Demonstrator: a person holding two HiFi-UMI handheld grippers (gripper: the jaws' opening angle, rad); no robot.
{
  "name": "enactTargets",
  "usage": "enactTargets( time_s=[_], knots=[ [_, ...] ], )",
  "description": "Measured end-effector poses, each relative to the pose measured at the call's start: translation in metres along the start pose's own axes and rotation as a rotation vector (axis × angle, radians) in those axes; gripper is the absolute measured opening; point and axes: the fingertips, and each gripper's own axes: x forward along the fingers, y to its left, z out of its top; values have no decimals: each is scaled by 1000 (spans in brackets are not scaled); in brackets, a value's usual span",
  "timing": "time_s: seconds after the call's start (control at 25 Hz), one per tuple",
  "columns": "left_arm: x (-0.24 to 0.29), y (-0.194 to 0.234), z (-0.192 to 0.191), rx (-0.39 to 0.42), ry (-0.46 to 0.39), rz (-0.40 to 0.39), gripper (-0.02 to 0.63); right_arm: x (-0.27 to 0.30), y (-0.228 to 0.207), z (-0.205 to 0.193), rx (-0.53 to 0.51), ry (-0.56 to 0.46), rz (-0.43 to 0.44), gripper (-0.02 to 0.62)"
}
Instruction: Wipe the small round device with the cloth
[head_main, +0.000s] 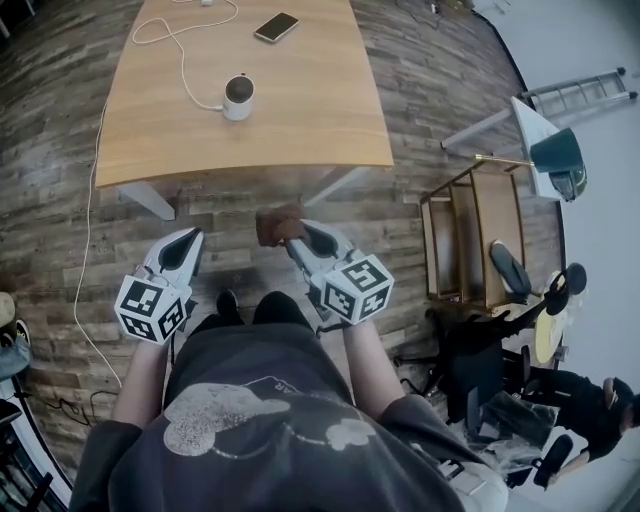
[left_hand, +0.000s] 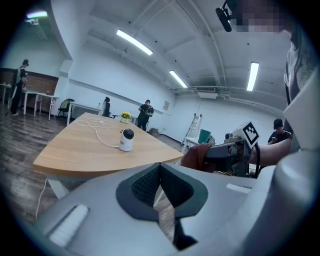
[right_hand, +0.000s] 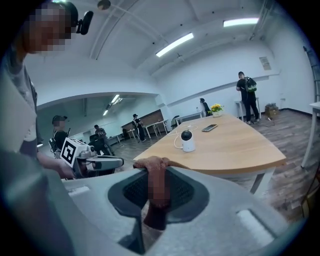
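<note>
The small round device (head_main: 238, 97), white with a dark top, stands upright on the wooden table (head_main: 300, 130) with a white cable attached; it also shows as the device (left_hand: 127, 139) and the device (right_hand: 187, 141). My right gripper (head_main: 290, 232) is shut on a brown cloth (head_main: 275, 224), held in the air short of the table's near edge; the cloth (right_hand: 154, 185) is pinched between its jaws. My left gripper (head_main: 185, 245) hangs beside it, shut with nothing in it. From the left gripper view the cloth (left_hand: 198, 156) shows at the right.
A phone (head_main: 276, 27) lies at the table's far side and the white cable (head_main: 180, 50) loops across it. A wooden shelf cart (head_main: 480, 240) and a ladder (head_main: 580, 95) stand to the right. People stand in the room's background.
</note>
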Motion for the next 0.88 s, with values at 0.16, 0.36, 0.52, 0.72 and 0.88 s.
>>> enactTargets(
  time_s=[0.16,0.36,0.52,0.72,0.88],
  knots=[
    [-7,-20,2,7,-21,27,18,-15,4,-9,-13,23,31,54],
    [-13,-56,-1,0,-30,57,18,-47,15,-11,-43,21,87,54],
    [-11,-94,-9,10,-36,53,18,-78,14,-33,-42,38,118,51],
    [-22,-136,-33,4,-29,51,18,-112,18,-64,-32,57,120,49],
    [-36,-162,-46,6,-36,72,18,-141,26,-82,-37,58,133,49]
  ],
)
